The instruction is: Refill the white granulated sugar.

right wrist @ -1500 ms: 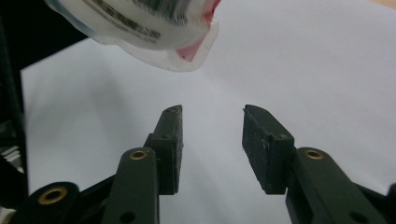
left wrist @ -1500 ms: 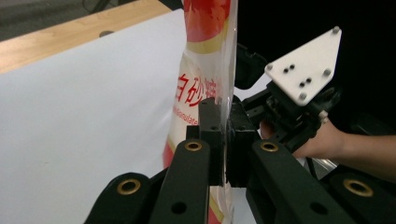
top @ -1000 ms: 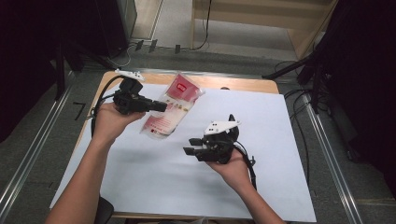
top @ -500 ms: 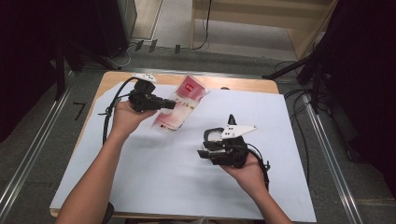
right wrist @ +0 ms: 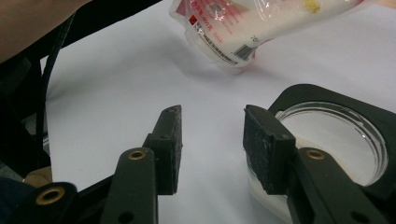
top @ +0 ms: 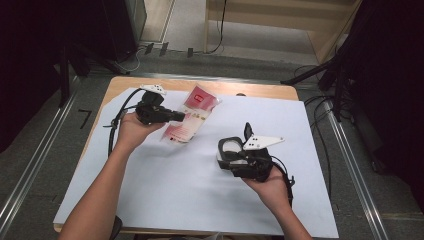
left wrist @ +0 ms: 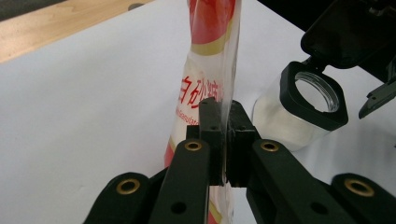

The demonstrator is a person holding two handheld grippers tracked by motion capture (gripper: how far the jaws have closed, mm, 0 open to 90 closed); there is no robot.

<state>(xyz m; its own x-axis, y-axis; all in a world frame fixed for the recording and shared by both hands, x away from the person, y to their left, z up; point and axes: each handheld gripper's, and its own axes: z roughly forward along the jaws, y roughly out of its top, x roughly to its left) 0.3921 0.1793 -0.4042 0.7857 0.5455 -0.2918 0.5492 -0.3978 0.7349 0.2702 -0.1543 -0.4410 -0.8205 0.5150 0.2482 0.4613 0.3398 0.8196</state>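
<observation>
A red and white plastic bag (top: 194,111) of white grains hangs tilted over the back left of the white sheet (top: 175,200). My left gripper (top: 179,116) is shut on its edge; in the left gripper view the film is pinched between the jaws of that gripper (left wrist: 223,135). A clear jar (top: 229,147) with a black rim and its flip lid open lies by my right gripper (top: 226,163). In the right gripper view the right gripper (right wrist: 212,135) is open with nothing between its fingers. The jar (right wrist: 336,135) lies outside the right-hand jaw, with the bag (right wrist: 261,23) farther off.
The white sheet covers most of a wooden table (top: 260,90), whose bare strip shows at the back. Cables (top: 114,125) trail from both grippers. Metal rails run along the floor on both sides, and dark stands rise behind the table.
The left gripper has carried the bag toward the back of the table. The right hand has shifted right and a little nearer the front, the jar staying beside it.
</observation>
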